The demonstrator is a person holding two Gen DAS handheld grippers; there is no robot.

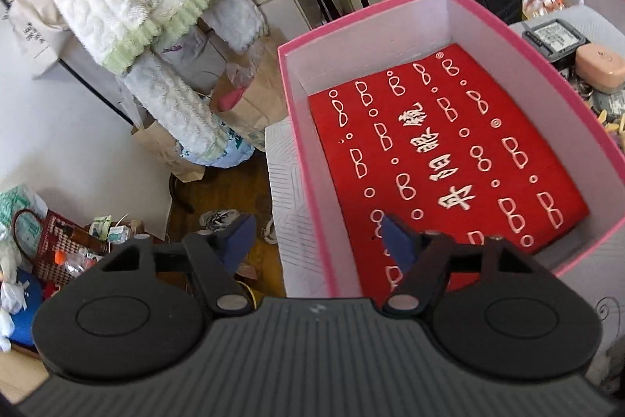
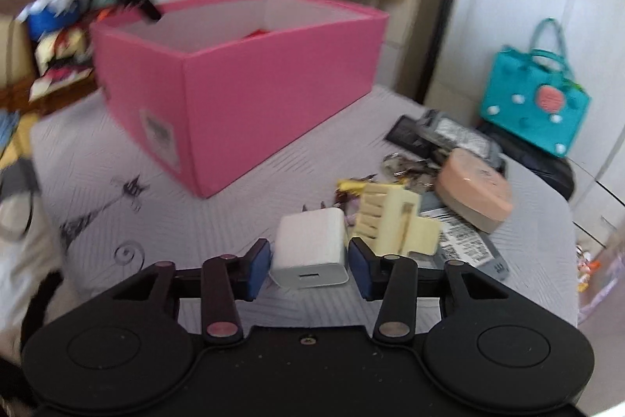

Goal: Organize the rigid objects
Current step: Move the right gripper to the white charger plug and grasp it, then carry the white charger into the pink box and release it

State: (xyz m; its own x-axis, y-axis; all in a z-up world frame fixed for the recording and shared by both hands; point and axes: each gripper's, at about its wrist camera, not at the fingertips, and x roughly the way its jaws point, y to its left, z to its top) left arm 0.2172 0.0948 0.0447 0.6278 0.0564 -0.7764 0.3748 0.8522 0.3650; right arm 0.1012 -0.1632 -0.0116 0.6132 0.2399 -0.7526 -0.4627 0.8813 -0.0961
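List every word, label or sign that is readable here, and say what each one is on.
On the red cloth inside the pink box: "宝岛眼镜", seen upside down, with small "®" marks.
On the sticker on the box's outer side: blurred, unreadable.
On the grey device: a label, too small to read.
On the printed papers: code patterns, blurred.
On the white charger: no text visible.

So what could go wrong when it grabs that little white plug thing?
The white charger sits between the right gripper fingers, but it looks tilted, so it might twist or slip out when lifted. The cream hair clip lies right against it and could get nudged or dragged along. The pink box has tall walls, so a low carry could bump its rim.
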